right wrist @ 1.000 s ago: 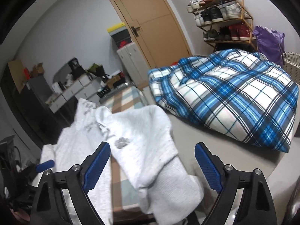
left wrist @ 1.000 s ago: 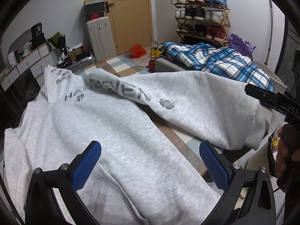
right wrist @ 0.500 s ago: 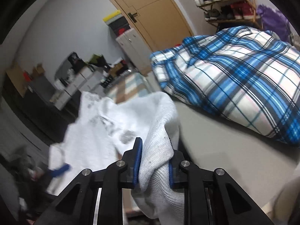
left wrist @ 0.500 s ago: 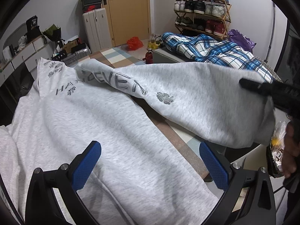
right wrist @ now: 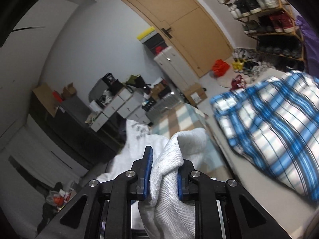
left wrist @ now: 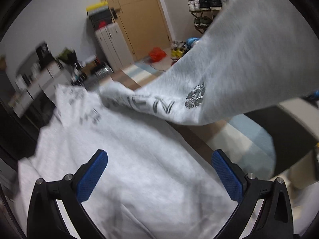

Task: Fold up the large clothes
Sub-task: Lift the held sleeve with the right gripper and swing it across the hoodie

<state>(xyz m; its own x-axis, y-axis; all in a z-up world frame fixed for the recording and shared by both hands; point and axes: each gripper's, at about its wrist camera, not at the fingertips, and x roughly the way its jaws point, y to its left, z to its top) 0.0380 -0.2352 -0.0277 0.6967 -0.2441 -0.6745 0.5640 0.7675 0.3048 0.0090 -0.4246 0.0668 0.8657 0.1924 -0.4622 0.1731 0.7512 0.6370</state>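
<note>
- Sweatshirt [left wrist: 129, 159]: light grey, large, body spread flat on the tabletop under the left gripper. Long axis runs away from the camera, neck end far, toward the drawers. Dark lettering near the neck, blurred.
- Sleeve [left wrist: 229, 63]: same grey fabric, lifted clear of the body, rising from the shoulder up to the right. Dark letters along it and a grey flower print. Ribbed cuff [right wrist: 169, 199] paler, bunched.
- Blanket [right wrist: 269, 135]: blue and white plaid, heaped on the bed at right, apart from the sweatshirt.
- Door [right wrist: 189, 23]: tan, closed, far wall.
- Shoe rack [right wrist: 269, 16]: wooden, filled with shoes, right of the door.
- Left gripper [left wrist: 159, 171]: blue pads spread wide, holding nothing, above the sweatshirt body.
- Right gripper [right wrist: 163, 177]: clamped on the cuff, fabric pinched between both pads.
</note>
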